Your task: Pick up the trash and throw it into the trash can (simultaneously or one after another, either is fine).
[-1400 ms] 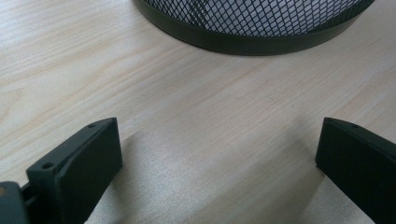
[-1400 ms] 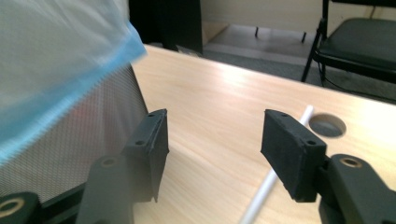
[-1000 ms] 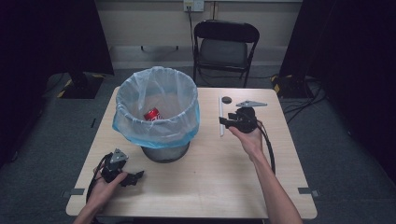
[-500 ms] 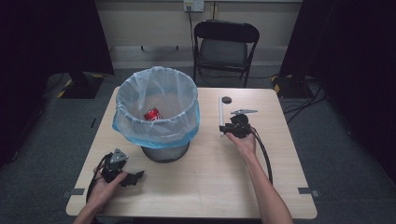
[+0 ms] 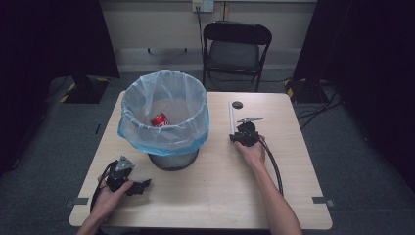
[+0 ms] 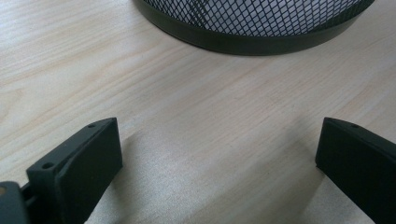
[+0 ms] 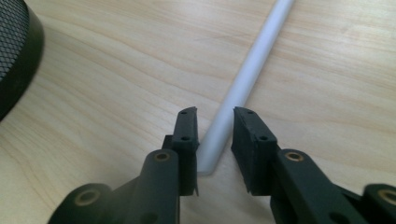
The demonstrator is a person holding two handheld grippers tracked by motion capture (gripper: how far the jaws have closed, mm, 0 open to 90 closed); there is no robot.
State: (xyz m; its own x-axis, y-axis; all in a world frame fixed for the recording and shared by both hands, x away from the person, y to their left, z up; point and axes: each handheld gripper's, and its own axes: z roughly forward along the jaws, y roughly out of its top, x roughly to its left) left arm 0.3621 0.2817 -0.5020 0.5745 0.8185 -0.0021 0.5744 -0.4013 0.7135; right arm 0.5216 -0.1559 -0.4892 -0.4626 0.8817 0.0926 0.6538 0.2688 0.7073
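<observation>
A: What is the right gripper [image 7: 214,128] at?

B: One white tube [image 7: 243,86]. It lies on the table [image 5: 205,191], right of the bin, running near to far. Its near end sits between the jaws, which stand narrowly apart on either side of it; I cannot tell whether they touch it.

A: And from above?

B: The tube [image 5: 230,115] reaches away from the right gripper [image 5: 234,138], which a hand [image 5: 253,152] holds right of centre. One small dark disc [image 5: 237,105] lies just beyond the tube's far end.

A: The bin?

B: One mesh bin [image 5: 165,117] with a pale blue liner, left of the tube. One red can [image 5: 159,120] lies inside it.

A: The other tool?

B: The left gripper [image 5: 139,186] rests at the near left, held by the other hand [image 5: 108,198]. Its jaws are spread wide over bare wood, gripping nothing, with the bin's base [image 6: 252,28] just beyond.

A: Anything past the table?

B: One black folding chair [image 5: 236,49], by the wall.
</observation>
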